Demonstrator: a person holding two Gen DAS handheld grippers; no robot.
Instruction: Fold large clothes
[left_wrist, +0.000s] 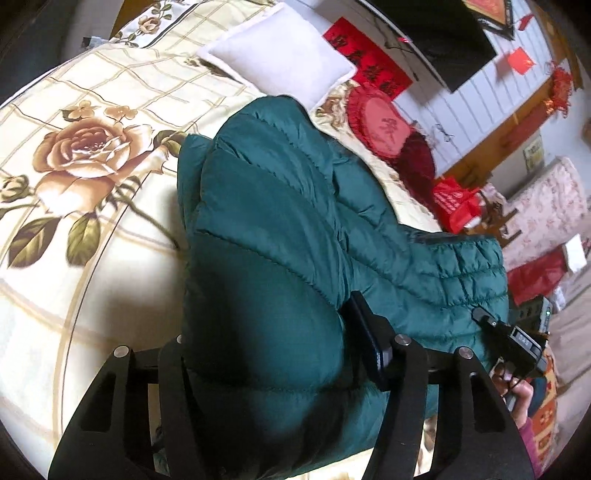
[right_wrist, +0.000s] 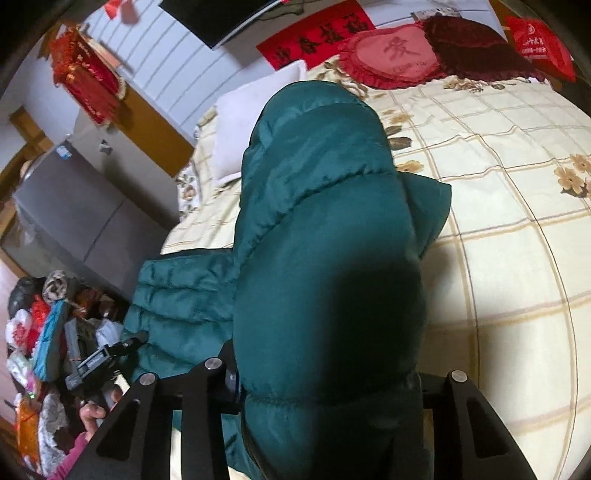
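Green puffer jacket (left_wrist: 280, 229), judged light, soft and slippery, bulged up from the floral bed (left_wrist: 74, 184); best taken by a pinched quilted fold or hem. Left gripper (left_wrist: 266, 354) and right gripper (right_wrist: 325, 376) angled downward over the bed, jaws narrowed, apparently clamped on padded folds, fingertips hidden by fabric.

Both wrist cameras look down, close, sharing the jacket (left_wrist: 280, 229) and bed (left_wrist: 92, 110).
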